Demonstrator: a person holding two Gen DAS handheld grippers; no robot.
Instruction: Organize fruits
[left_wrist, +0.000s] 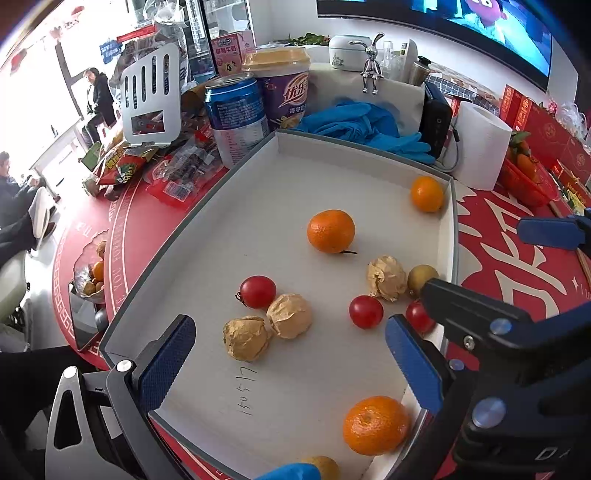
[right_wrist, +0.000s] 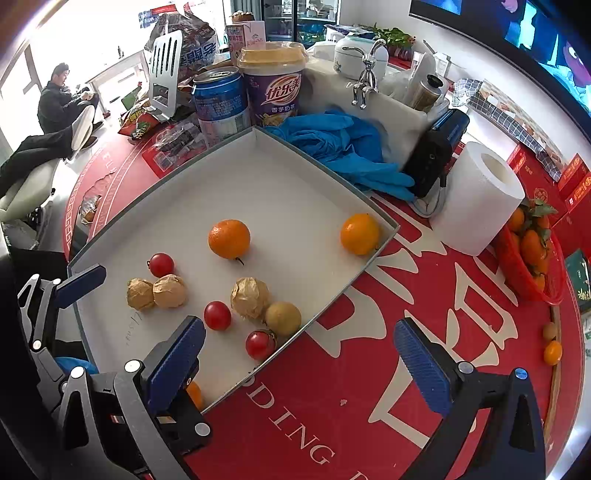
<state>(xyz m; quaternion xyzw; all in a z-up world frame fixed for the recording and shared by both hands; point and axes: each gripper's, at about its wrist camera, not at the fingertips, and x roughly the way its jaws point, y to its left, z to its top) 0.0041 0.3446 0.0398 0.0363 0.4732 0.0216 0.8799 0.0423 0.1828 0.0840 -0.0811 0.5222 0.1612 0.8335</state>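
left wrist view: both grippers, left gripper (left_wrist: 290, 363) and right gripper (right_wrist: 299, 356), hold fingers apart, empty, over a white tray (left_wrist: 236, 225) of oranges (left_wrist: 331, 231) and tomatoes (left_wrist: 257, 291).

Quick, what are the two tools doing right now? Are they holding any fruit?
Left tool: open, holding nothing, over the white tray.
Right tool: open, holding nothing, at the tray's edge above the red tablecloth.
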